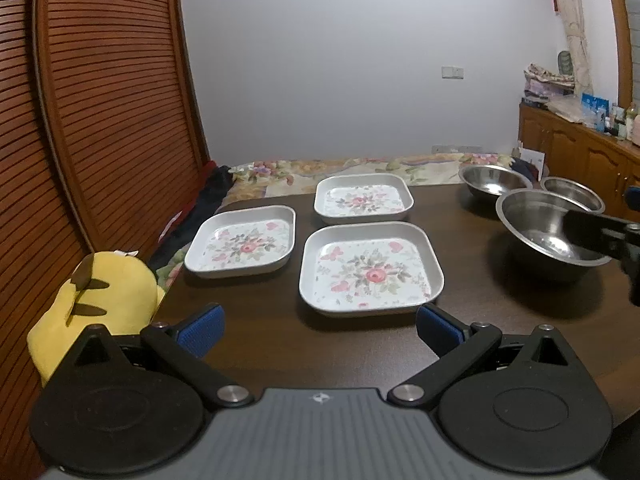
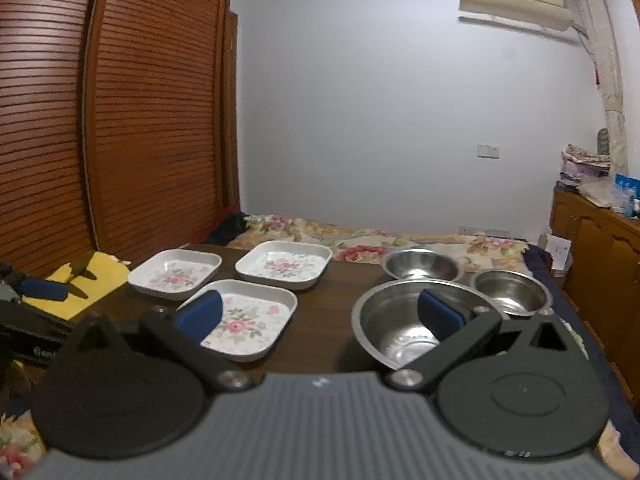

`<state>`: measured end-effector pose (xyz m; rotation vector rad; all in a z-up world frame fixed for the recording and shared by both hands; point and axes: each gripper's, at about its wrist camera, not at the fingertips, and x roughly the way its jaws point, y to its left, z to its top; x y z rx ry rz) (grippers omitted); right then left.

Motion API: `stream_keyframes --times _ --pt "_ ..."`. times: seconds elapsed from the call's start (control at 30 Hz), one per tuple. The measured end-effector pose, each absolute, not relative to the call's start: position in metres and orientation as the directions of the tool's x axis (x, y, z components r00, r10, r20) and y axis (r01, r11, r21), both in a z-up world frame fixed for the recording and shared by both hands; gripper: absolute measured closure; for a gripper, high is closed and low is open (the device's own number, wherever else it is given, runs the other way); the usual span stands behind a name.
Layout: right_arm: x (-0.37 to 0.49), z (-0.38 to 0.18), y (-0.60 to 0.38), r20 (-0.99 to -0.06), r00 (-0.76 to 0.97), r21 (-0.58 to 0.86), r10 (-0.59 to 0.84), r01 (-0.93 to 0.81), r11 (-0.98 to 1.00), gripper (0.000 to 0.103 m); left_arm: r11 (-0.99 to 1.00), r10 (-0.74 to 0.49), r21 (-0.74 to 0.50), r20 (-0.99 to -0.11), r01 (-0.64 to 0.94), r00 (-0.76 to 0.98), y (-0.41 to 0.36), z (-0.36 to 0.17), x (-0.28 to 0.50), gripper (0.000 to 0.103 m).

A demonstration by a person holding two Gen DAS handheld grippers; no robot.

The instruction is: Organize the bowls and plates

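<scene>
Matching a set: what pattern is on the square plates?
Pink flowers with grey-green leaves on white, clearest on the nearest square plate in the left wrist view.

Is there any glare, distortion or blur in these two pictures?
Left wrist view: fisheye bends the slatted door; the nearest steel bowl glints. Right wrist view: room edges curve, light reflects in the large bowl, and the air conditioner looks slightly smeared.
</scene>
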<state>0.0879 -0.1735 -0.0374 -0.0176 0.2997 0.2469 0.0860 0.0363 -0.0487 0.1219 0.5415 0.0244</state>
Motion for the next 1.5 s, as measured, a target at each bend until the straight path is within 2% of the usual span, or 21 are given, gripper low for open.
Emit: stream_keyframes --times 0.23,0.53,0.67,0.87,0.9,1.0,1.07,1.13,1.4,1.5 --pt "0.112 -0.035 -0.162 -0.312 0.912 0.012 0.268 -0.278 0.961 0.000 0.997 0.020 0.076 -0.557 0.027 0.830 0.045 -0.056 0.117 0.000" --pt "0.147 -0.037 -0.138 -0.346 0.882 -0.008 0.320 -0.344 0.939 0.000 0.995 0.016 0.092 -0.548 0.041 0.836 0.065 -0.061 0.154 0.000" --pt "0.164 -0.039 -0.130 -0.365 0.870 0.011 0.332 -0.353 0.936 0.000 0.998 -0.034 0.018 -0.555 0.053 0.831 0.082 -0.062 0.171 0.004" --pt "0.180 -0.044 -0.120 -0.392 0.849 0.019 0.354 -0.377 0.926 0.001 0.998 -0.063 -0.026 -0.575 0.058 0.816 0.101 -0.069 0.192 0.023" --pt "0.183 -0.045 -0.118 -0.398 0.845 0.016 0.357 -0.382 0.924 0.003 0.997 -0.073 -0.040 -0.577 0.061 0.813 0.104 -0.070 0.195 0.029" --pt "0.190 -0.051 -0.111 -0.432 0.827 0.020 0.360 -0.390 0.920 0.015 0.994 -0.104 -0.076 -0.588 0.073 0.802 0.110 -0.075 0.203 0.041" --pt "0.195 -0.056 -0.107 -0.451 0.817 0.025 0.359 -0.390 0.920 0.019 0.994 -0.108 -0.081 -0.588 0.075 0.802 0.111 -0.079 0.206 0.048" --pt "0.198 -0.061 -0.104 -0.471 0.808 0.023 0.353 -0.389 0.921 0.028 0.994 -0.112 -0.077 -0.588 0.083 0.801 0.111 -0.082 0.209 0.059" --pt "0.207 -0.077 -0.100 -0.536 0.780 0.015 0.323 -0.373 0.928 0.050 0.989 -0.146 -0.083 -0.598 0.120 0.788 0.110 -0.091 0.216 0.076" --pt "0.209 -0.081 -0.100 -0.549 0.777 0.009 0.308 -0.363 0.932 0.051 0.986 -0.164 -0.092 -0.599 0.136 0.783 0.108 -0.093 0.218 0.078"
